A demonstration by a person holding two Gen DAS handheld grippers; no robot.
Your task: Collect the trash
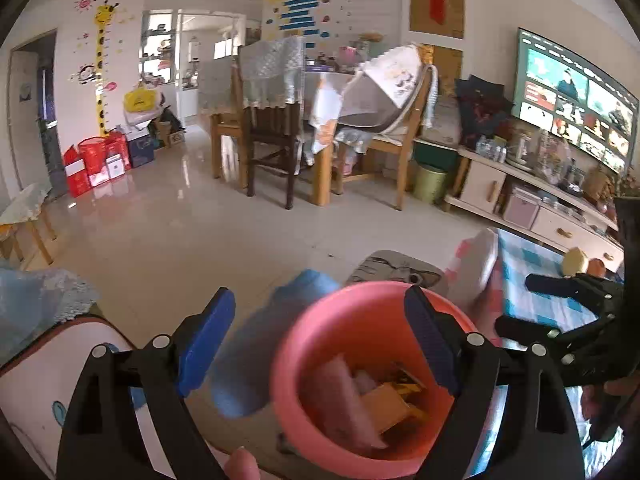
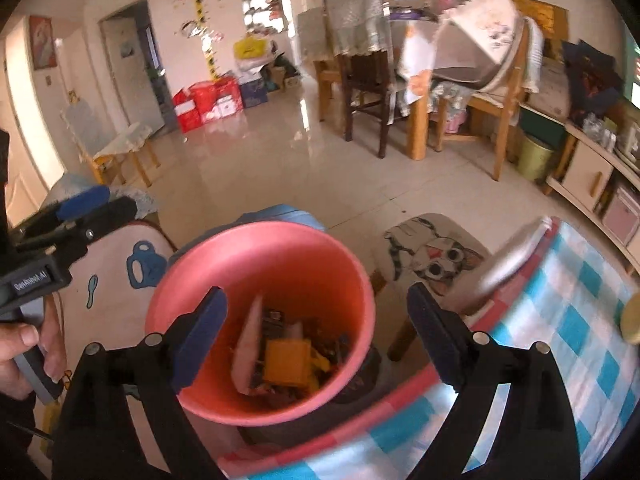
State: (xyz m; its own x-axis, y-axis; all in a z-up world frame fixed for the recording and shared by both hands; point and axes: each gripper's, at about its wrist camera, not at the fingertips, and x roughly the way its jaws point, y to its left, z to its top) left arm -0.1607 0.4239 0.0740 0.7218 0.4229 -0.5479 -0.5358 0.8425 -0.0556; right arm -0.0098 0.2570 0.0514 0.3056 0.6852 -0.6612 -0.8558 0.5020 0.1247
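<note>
Both your left gripper (image 1: 320,340) and right gripper (image 2: 318,340) have jaws wide, empty, above the pink bin (image 2: 260,320); drop done, seek more trash.

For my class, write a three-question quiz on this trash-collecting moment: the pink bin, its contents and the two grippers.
1. True or false: the pink bin is empty.
2. Multiple choice: the jaws of the right gripper are A) clamped on the bin rim, B) open with nothing between the pads, C) shut on a wrapper.
3. Short answer: what pattern is on the tablecloth beside the bin?

Key
1. False: an orange packet, a pink wrapper and other scraps lie inside.
2. B. The left gripper is open and empty too.
3. Blue and white checks with a pink border.
</note>
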